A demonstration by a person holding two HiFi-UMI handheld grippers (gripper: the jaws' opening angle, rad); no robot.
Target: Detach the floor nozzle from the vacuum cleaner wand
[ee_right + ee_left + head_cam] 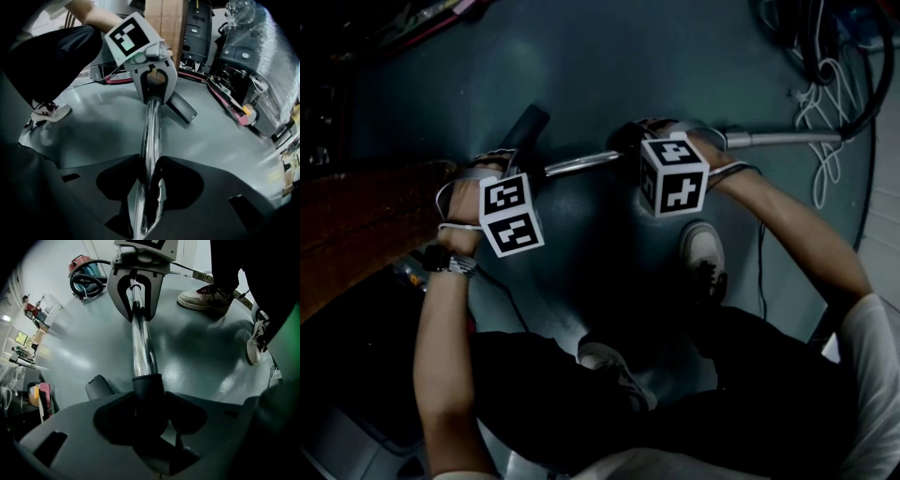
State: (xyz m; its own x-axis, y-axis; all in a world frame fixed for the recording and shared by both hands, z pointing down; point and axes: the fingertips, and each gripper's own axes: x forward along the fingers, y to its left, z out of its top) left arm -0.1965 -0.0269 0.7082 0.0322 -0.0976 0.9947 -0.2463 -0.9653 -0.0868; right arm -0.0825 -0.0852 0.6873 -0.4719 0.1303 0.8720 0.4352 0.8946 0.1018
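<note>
Down on the painted grey-green floor (609, 66), across the upper middle of the head view, we've got the long shiny chrome vacuum wand (783, 140) lying flat, which is why we're crouched over it with both tools aimed downward. Our right gripper (150, 187) is pinched on the bare chrome tube, basically the anchor so the wand can't slide or spin. Our left gripper (149, 411) sits further left in the head view, right at the joint, jaws round the black plastic collar (147, 386) where the nozzle's neck slips over the tube end. Pretty sure the pads are pressing on it, though it's black on black down there, so don't quote us. The black plastic floor nozzle (531, 124) pokes out past the left gripper toward the upper left of the head view, and we only see a dark stub of it. The collar's seated on the chrome, so nothing's apart yet. Our guess for the next bit is to pull the hands apart along the tube, maybe with a twist, and watch for a catch that needs pressing.
</note>
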